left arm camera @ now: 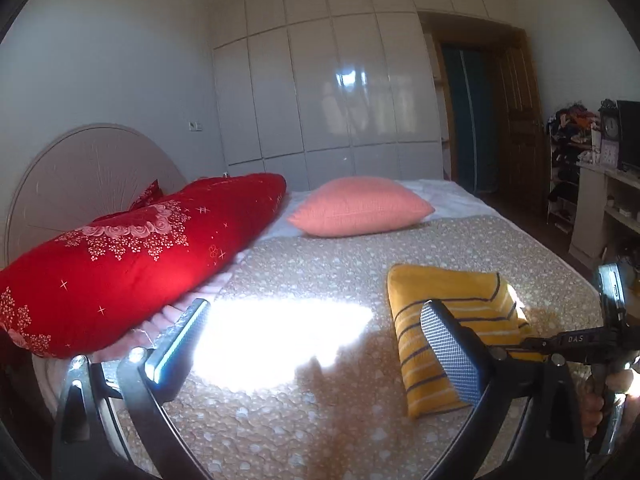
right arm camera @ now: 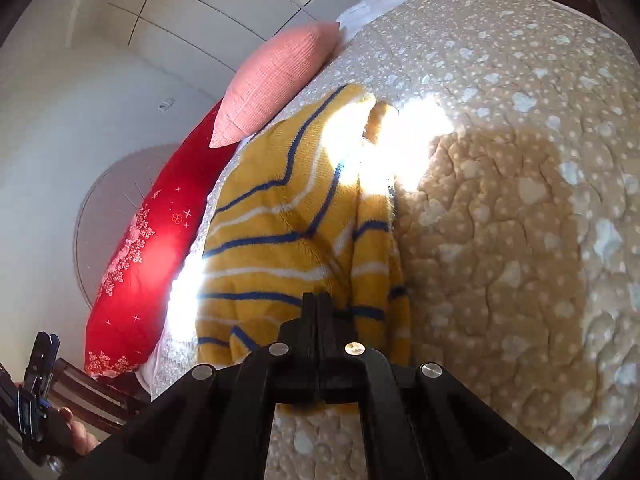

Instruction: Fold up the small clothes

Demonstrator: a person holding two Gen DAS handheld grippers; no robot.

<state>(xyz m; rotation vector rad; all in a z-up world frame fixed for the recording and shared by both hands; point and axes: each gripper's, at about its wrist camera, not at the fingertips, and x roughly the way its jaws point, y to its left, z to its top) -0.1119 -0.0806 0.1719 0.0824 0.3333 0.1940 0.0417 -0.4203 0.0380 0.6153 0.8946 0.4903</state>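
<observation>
A yellow knit sweater [left arm camera: 452, 320] with blue and white stripes lies folded on the beige patterned bedspread [left arm camera: 320, 272]. My left gripper [left arm camera: 316, 332] is open and empty above the bedspread, its right finger in front of the sweater's left edge. In the right wrist view the sweater [right arm camera: 288, 216] fills the middle. My right gripper [right arm camera: 318, 300] has its jaws pressed together at the sweater's near edge; whether cloth is pinched between them is hidden. The right gripper also shows at the far right of the left wrist view [left arm camera: 580, 340].
A long red floral pillow [left arm camera: 132, 256] and a pink cushion [left arm camera: 360, 206] lie at the head of the bed. White wardrobes [left arm camera: 320, 80], a wooden door [left arm camera: 516, 120] and cluttered shelves [left arm camera: 576, 152] stand behind. A bright sun patch [left arm camera: 280, 340] falls on the bedspread.
</observation>
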